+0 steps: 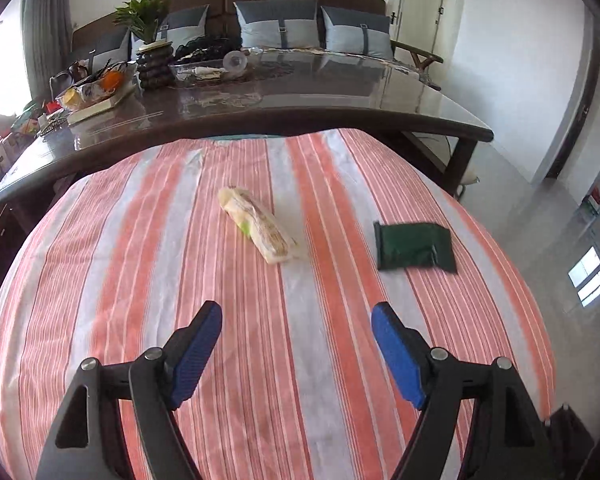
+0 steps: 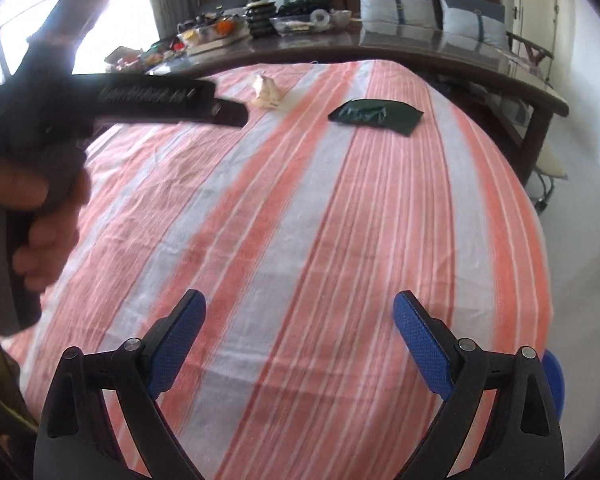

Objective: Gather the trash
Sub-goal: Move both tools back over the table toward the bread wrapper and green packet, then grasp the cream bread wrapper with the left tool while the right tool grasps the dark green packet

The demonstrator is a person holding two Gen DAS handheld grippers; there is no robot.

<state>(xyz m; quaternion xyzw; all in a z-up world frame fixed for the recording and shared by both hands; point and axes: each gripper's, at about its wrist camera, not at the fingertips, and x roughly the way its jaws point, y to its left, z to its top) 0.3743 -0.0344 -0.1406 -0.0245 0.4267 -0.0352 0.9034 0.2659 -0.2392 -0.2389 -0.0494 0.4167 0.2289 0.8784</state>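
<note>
A crumpled clear and beige wrapper (image 1: pixel 257 225) lies on the striped cloth, ahead of my left gripper (image 1: pixel 297 314), which is open and empty above the cloth. A dark green packet (image 1: pixel 414 246) lies to the wrapper's right. In the right wrist view the wrapper (image 2: pixel 266 93) and the green packet (image 2: pixel 376 115) lie far ahead. My right gripper (image 2: pixel 300 304) is open and empty, low over the near part of the cloth. The left gripper's body, held in a hand (image 2: pixel 40 208), fills the left of that view.
The red and white striped cloth (image 1: pixel 180 260) covers a rounded surface. Behind it stands a dark glossy table (image 1: pixel 340 92) with a potted plant (image 1: pixel 150 32), a fruit bowl and clutter. A sofa with grey cushions (image 1: pixel 278 24) is behind. Bare floor (image 1: pixel 540 220) lies on the right.
</note>
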